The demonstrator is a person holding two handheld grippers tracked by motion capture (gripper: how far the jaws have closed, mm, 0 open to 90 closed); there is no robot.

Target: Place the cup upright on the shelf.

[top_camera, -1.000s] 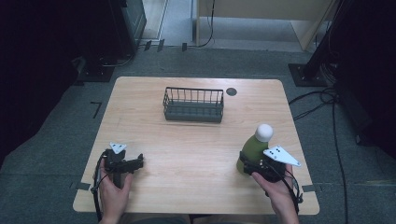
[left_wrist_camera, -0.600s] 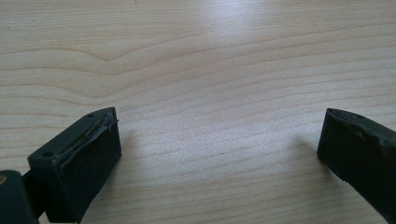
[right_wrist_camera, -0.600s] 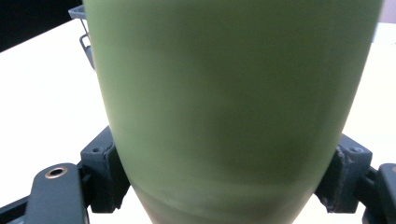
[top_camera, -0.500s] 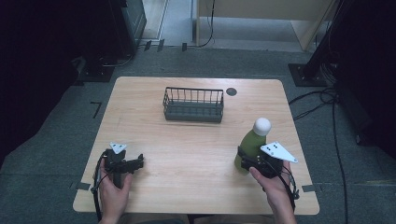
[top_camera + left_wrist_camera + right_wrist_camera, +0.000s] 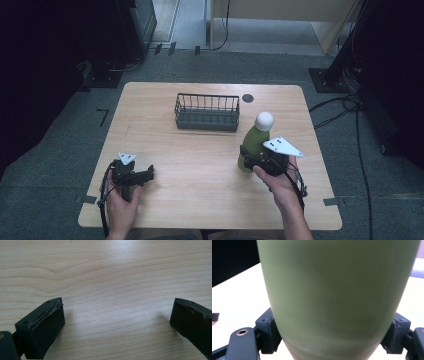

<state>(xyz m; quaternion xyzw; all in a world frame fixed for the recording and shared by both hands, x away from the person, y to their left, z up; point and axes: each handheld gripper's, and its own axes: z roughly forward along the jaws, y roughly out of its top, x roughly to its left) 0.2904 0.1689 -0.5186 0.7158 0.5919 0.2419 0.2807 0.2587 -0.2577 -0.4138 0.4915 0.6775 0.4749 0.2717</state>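
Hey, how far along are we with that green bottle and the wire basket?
Done: the right hand-held gripper has its jaws closed on the green bottle, gripping low on the body, as the right gripper view confirms. In hand: the bottle is upright near the table's right side, apart from the basket. Left: the wire basket looks empty, so the bottle likely goes there. The left hand-held gripper sits open and idle.

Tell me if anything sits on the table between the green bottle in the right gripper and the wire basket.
Nothing visible does. The green bottle, clamped in the right gripper, stands right of and nearer the person than the wire basket, with only bare table between them. The left gripper rests open, far to the left.
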